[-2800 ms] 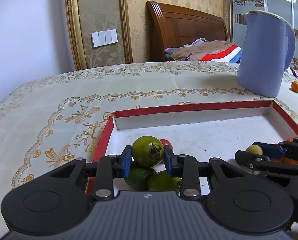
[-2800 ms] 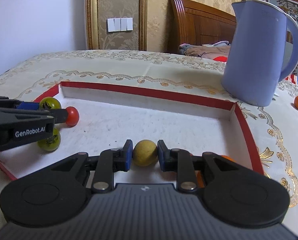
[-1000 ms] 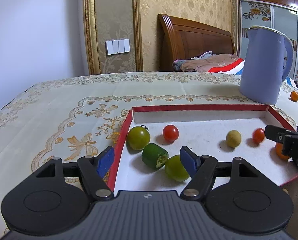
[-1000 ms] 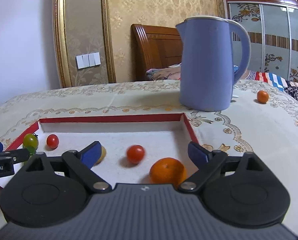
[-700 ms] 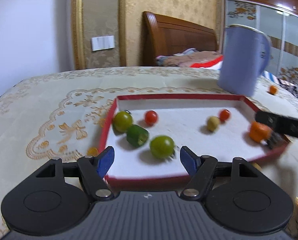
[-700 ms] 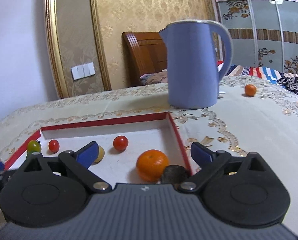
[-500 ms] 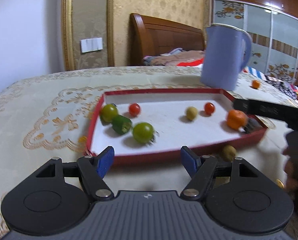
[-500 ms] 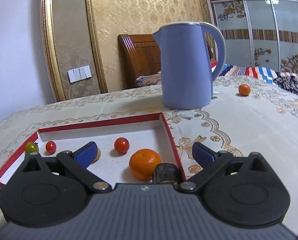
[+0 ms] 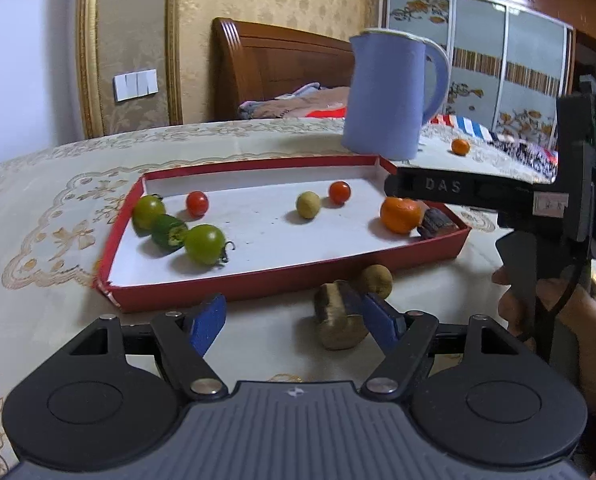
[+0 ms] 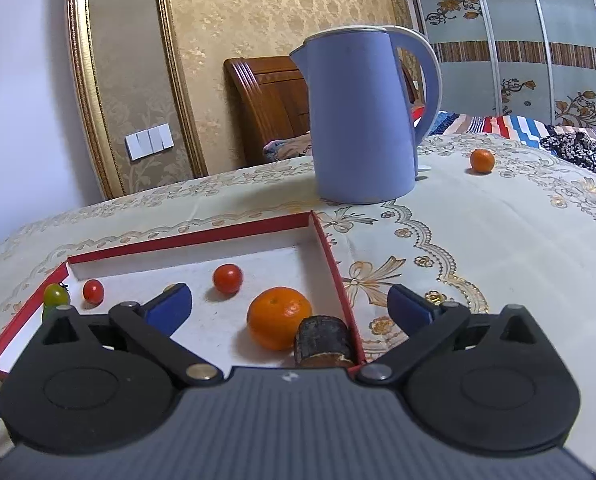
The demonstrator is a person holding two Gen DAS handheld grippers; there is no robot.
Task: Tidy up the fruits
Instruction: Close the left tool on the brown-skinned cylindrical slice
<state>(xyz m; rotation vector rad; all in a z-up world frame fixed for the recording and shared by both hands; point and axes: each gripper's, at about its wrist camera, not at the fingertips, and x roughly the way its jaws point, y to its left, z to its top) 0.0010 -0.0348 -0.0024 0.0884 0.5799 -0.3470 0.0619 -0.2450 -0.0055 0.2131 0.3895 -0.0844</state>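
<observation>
left tongs [image 9: 292, 322]: released, nothing between the blue pads; jaws have just been opening; they sit over bare cloth, just short of the tray's near wall
right tongs [image 10: 290, 304]: released, spread wide; jaws have just been opening; nothing gripped, though the orange and the dark brown piece sit in the gap as seen from the wrist
right tongs seen from the left wrist: black arm reaches over the tray's right end, a hand [image 9: 553, 308] on its grip
tray [image 9: 282, 280]: red walls, white floor, on the worktop [image 9: 38, 208] with a cream and gold cloth
tray, left end: two green tomatoes [image 9: 204, 244] with a cut green piece [image 9: 169, 231] between them, touching; one red tomato [image 9: 197, 203] just behind
tray, middle: small yellow-green fruit [image 9: 308, 205], second red tomato [image 9: 339, 192] close behind it
tray, right corner: orange [image 10: 278, 317] touching the dark brown piece [image 10: 322, 340], which lies against the right wall
outside the tray, near side: brown round fruit [image 9: 373, 280] and a tan stubby piece [image 9: 335, 320] on the cloth, close together; the left tongs' right pad overlaps the tan piece in view, contact can't be told
far fruit: small orange [image 10: 481, 160] on the cloth, right of the kettle, well apart from the tray
kettle [image 10: 361, 120]: lilac-blue, upright, behind the tray's far right corner
</observation>
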